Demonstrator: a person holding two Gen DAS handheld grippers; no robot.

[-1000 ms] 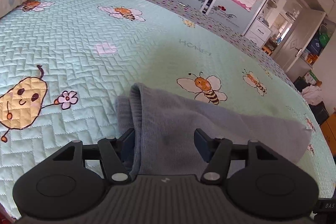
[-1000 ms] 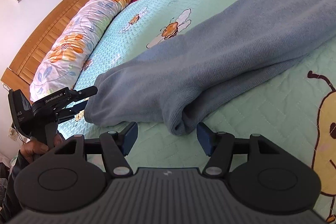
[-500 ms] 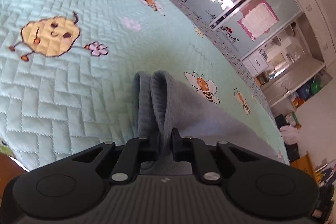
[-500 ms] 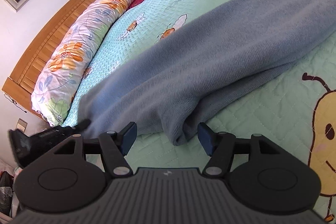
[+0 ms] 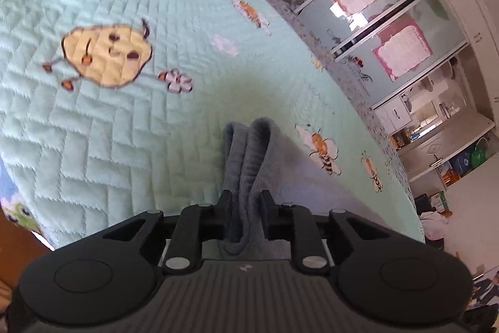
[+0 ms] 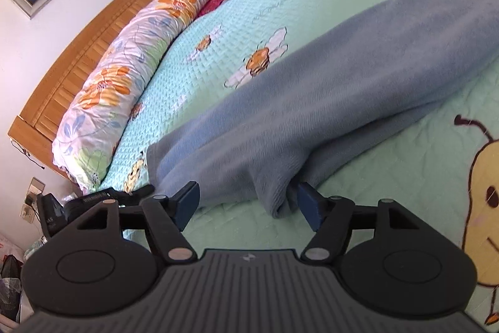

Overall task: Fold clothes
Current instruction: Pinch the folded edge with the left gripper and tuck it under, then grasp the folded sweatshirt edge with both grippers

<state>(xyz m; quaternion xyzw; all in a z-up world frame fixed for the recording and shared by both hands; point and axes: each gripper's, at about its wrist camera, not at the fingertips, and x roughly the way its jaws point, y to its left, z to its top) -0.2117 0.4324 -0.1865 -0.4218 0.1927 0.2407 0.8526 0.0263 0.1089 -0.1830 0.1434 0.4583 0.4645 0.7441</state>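
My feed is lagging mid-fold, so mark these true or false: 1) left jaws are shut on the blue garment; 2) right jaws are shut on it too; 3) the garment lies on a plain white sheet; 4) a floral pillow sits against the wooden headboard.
1) The left gripper is shut on the blue garment: true.
2) The right gripper is shut on it: false. Its jaws stand open, with a garment fold between them.
3) Plain white sheet: false. It lies on a green quilt with a bee pattern.
4) The floral pillow sits against the headboard: true.
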